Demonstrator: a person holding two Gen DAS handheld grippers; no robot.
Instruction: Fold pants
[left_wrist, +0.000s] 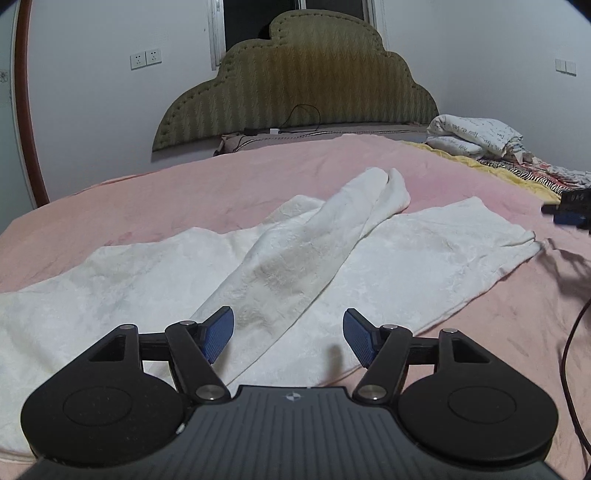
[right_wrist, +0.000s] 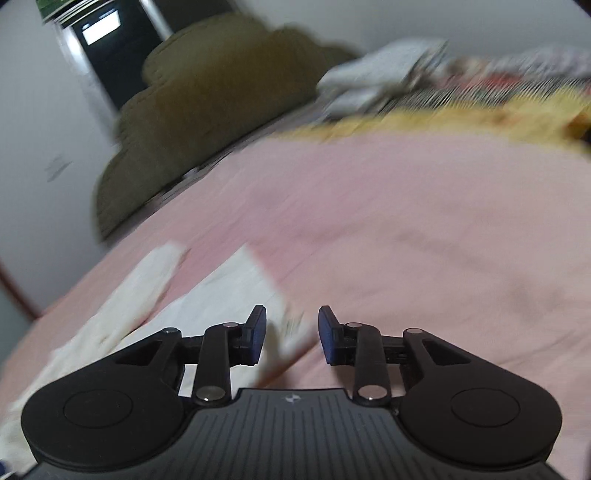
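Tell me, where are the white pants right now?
In the left wrist view the white pants lie spread on the pink bedsheet, just ahead of the open left gripper.

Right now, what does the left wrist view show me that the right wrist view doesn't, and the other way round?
Only the left wrist view: the white pants nearly whole, one leg lying across the other, wall sockets, and the open left gripper above the fabric.
Only the right wrist view: the right gripper, jaws apart and holding nothing, over the pants' edge; the picture is blurred.
Both: pants, pink bedspread, green headboard, folded white bedding.
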